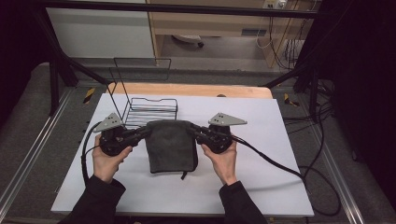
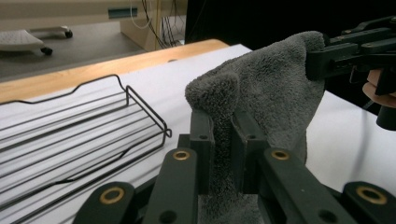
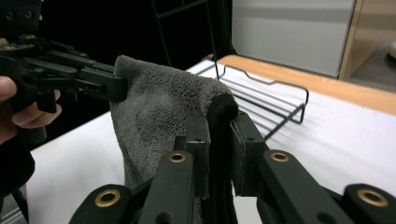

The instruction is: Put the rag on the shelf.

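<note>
The counter (image 1: pixel 261 182), covered by a white sheet with a strip of bare wood along its far edge, filled the middle of the high view. On its far left part stood a black wire rack (image 1: pixel 154 109), its thin bars running side by side and its rim bent into a low wall; a taller wire frame rose behind it. In front of the rack hung a dark grey towel (image 1: pixel 170 147), folded and held up by its two top corners, its lower edge lying on the white sheet. The left gripper (image 1: pixel 140 134) came in from the left and pinched the towel's left top corner; in the left gripper view its jaws were pressed onto a fold of the fleecy cloth. The right gripper (image 1: pixel 196 133) came in from the right and pinched the other top corner; in the right gripper view its jaws clamped a dark rolled hem of the towel. Each gripper carried a grey three-cornered plate and a black cable. No brand, label or writing could be read on any of these things.
</note>
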Available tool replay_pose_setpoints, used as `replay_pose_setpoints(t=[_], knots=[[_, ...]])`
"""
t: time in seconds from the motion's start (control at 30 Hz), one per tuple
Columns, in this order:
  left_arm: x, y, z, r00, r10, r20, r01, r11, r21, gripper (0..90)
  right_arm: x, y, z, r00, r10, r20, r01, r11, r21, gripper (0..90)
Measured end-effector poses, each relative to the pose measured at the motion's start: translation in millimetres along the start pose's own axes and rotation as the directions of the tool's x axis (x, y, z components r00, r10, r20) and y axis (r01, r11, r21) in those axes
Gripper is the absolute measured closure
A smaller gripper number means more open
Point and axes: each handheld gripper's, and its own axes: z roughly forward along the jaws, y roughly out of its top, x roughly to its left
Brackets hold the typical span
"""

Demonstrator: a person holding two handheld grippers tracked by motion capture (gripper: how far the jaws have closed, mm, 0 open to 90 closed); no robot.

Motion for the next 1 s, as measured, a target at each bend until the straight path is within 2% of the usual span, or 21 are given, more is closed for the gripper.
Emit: replay_pose_setpoints(t=[0.4,0.57,1.0], knots=[[-1.5,13.1,-12.7,0.9998,0.010,-0.016,-0.011,0.9977,-0.066,80.3,11.3,14.9,-5.5,0.9994,-0.034,-0.001,0.034,0.997,-0.073,80.3],[-0.8,19.1,-16.3,0.9995,0.018,-0.026,-0.020,0.9958,-0.089,80.3,15.4,22.2,-5.3,0.9985,-0.053,0.013,0.054,0.994,-0.099,80.4],[-0.7,41.0,-27.1,0.9993,0.018,-0.032,-0.024,0.9822,-0.186,80.4,25.3,43.8,-11.0,0.9969,-0.074,0.027,0.077,0.978,-0.193,80.5]])
